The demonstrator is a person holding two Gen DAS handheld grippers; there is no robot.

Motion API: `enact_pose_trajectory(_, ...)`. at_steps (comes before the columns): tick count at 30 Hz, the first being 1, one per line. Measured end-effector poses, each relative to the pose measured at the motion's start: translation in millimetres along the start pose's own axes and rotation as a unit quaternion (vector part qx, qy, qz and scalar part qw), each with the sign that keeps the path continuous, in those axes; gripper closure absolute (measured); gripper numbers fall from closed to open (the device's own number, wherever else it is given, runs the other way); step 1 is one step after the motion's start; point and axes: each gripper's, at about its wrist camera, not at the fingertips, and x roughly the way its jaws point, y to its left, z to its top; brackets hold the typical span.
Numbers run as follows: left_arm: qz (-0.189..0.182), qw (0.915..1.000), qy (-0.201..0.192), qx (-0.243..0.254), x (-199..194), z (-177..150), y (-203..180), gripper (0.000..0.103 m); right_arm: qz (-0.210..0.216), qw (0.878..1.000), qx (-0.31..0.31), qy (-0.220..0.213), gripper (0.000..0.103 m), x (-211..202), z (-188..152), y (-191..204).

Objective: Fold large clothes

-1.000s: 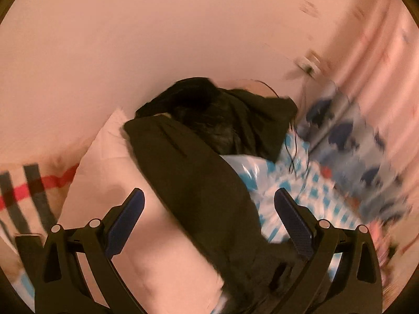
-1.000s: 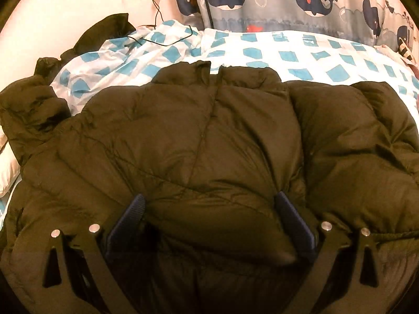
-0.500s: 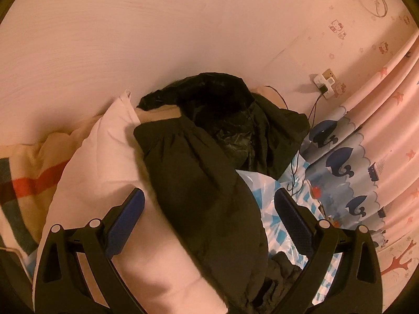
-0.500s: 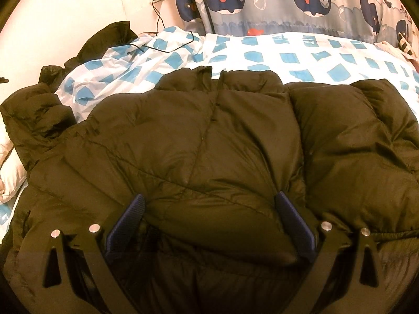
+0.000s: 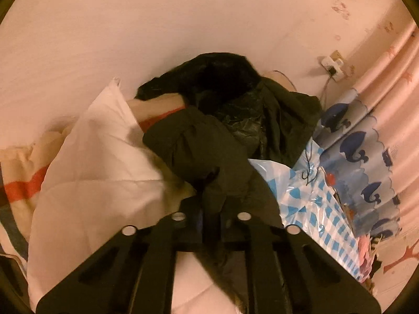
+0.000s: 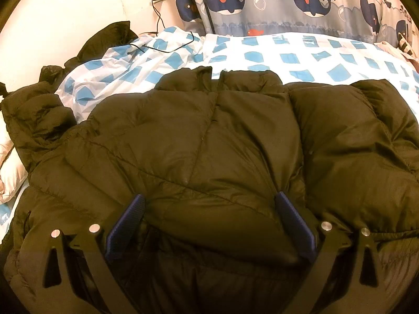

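Jacket: dark puffer, spread flat on the bed's blue-checked sheet, collar toward the whale curtain.
Sleeve: runs off the jacket's side onto the white pillow.
My left gripper: fingers have just clamped together, pinching a fold of that sleeve.
My right gripper: fingers spread wide, astride the jacket's lower panel; whether the pads press it, I cannot tell.
Black clothing: heaped beyond the sleeve, against the wall.

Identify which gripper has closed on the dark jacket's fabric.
The left gripper: it pinches the dark jacket's sleeve. The right gripper stands open, straddling the jacket.
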Motion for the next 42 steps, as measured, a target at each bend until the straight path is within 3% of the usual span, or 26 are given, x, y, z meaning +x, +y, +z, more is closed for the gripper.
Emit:
enact_pose_trajectory(8, -0.083, 0.994, -0.055, 0.045, -60, -19, -43, 0.099, -0.009, 1.0, -0.005, 0.011, 0.007, 3, 1, 1)
enact_pose_trajectory(14, -0.131, 0.9865, -0.055, 0.081, -99, -49, -109, 0.099, 0.01, 0.998, 0.005, 0.062, 0.007, 9, 14, -2)
enact_pose_trajectory(16, -0.146, 0.9833, -0.053, 0.095, -107, -59, -132, 0.099, 0.032, 0.997, 0.008, 0.07, 0.007, -6, 22, -6)
enact_pose_trajectory(18, -0.162, 0.978, -0.053, 0.12, -116, -75, -164, 0.099, 0.054, 0.998, 0.021, 0.036, 0.007, -40, 28, -15)
enact_pose_trajectory(23, -0.213, 0.9608, -0.04, 0.173, -126, -122, -245, 0.099, 0.077, 0.997, 0.017, 0.004, 0.007, -96, 37, -43)
enact_pose_trajectory(29, -0.254, 0.9405, -0.003, 0.226, -115, -195, -328, 0.099, 0.072, 0.992, 0.094, -0.047, 0.007, -139, 31, -108)
enact_pose_trajectory(31, -0.262, 0.9341, 0.013, 0.242, -104, -222, -353, 0.099, 0.076, 0.988, 0.129, -0.044, 0.007, -141, 29, -126)
enact_pose_trajectory(36, -0.274, 0.9204, 0.054, 0.273, -75, -298, -409, 0.1, 0.112, 0.963, 0.236, -0.061, 0.007, -150, 30, -167)
enact_pose_trajectory(42, -0.266, 0.907, 0.118, 0.304, -12, -393, -437, 0.1, 0.133, 0.946, 0.285, -0.08, 0.007, -160, 32, -187)
